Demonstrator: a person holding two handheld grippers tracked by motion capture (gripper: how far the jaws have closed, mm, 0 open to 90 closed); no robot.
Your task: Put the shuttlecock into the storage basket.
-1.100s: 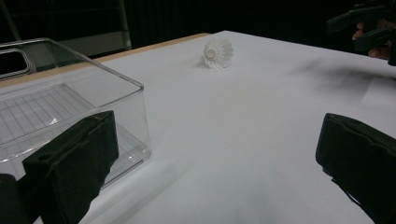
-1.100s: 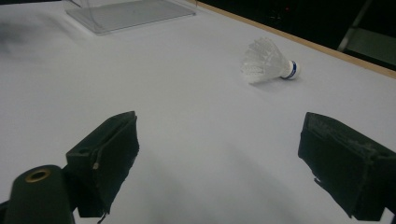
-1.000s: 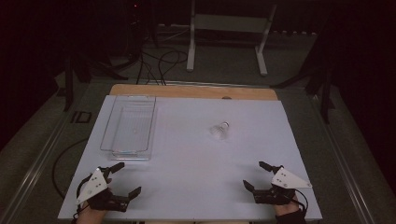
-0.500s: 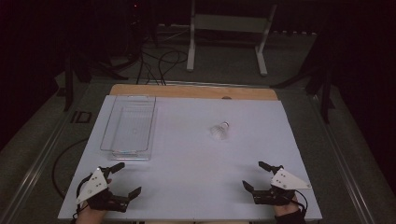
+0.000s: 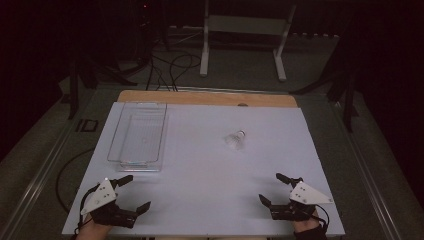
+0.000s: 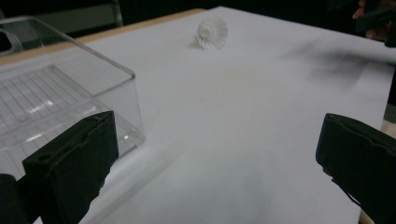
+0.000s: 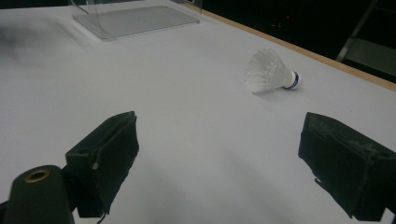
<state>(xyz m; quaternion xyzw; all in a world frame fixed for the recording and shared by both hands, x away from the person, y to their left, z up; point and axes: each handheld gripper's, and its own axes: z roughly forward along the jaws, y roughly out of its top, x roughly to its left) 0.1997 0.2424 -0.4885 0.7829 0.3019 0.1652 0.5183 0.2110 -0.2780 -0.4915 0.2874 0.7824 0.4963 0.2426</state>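
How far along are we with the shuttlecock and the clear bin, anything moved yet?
Nothing looks done yet. The shuttlecock lies on its side on the white table, apart from the clear bin, which looks empty. Neither gripper holds anything: the left gripper and right gripper sit open near the table's near edge. If the shuttlecock goes in the bin, reaching, grasping and placing all remain.
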